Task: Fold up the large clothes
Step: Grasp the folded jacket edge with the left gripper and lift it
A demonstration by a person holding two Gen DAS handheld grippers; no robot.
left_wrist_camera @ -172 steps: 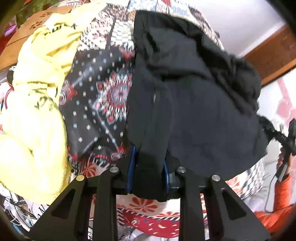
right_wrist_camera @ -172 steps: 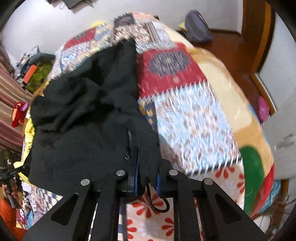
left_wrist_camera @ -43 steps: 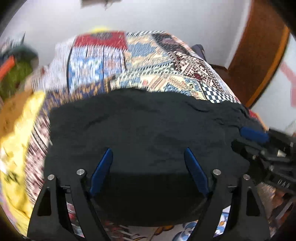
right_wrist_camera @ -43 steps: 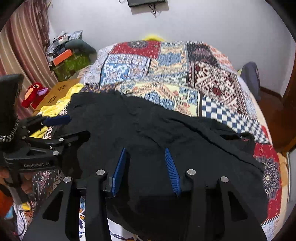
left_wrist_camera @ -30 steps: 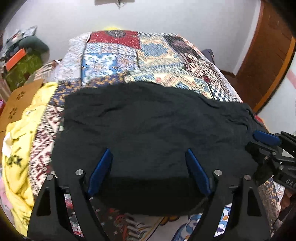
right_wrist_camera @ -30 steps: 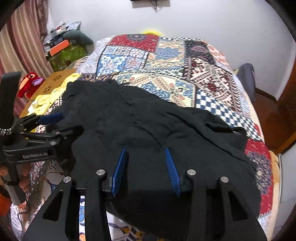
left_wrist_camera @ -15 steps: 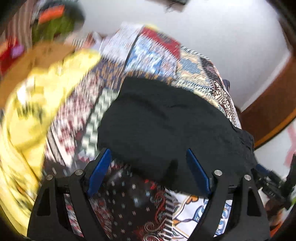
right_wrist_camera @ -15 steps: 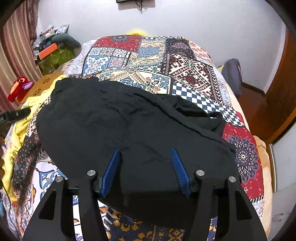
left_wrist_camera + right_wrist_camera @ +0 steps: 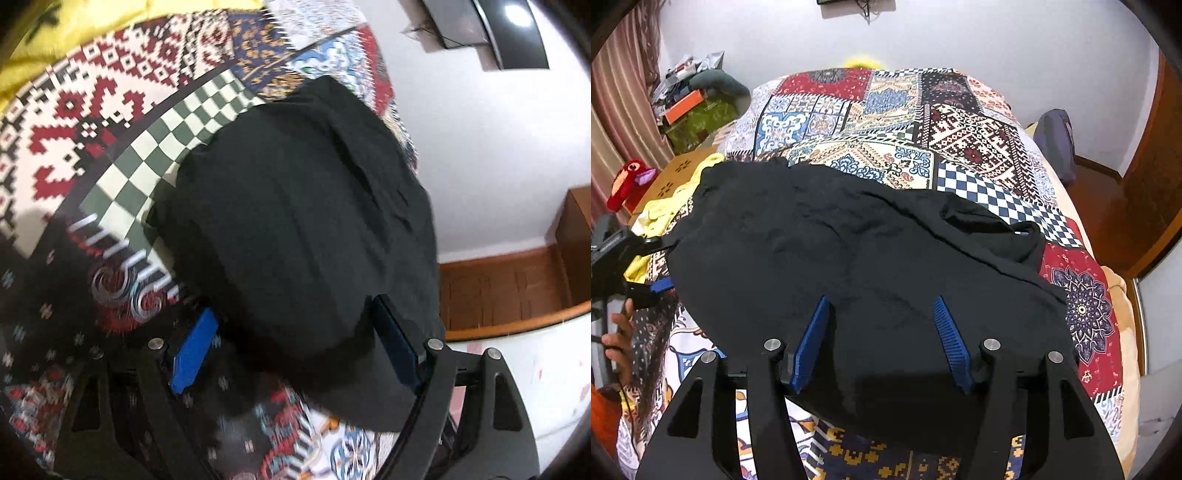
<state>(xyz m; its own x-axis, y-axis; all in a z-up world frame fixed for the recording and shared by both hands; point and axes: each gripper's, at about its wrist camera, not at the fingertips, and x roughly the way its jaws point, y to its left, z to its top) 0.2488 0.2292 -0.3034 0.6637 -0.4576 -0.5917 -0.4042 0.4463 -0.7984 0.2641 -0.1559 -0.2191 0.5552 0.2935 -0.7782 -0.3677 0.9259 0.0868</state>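
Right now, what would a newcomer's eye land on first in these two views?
The black garment spread across the near half of the bed, dark against the bright patchwork quilt. Next, the blue-padded right tongs open above its near edge, and the yellow cloth bunched at the bed's left side.

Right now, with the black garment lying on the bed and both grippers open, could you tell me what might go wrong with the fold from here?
1. The black garment lies wrinkled, with a bunched, raised fold at its right side; folding over that would likely trap creases.
2. The left gripper is coming at the garment's edge right above the patchwork bedspread, so closing could pinch the cover as well.
3. The right gripper hangs open over plain cloth, gripping nothing, so a one-sided pull may drag the garment askew.
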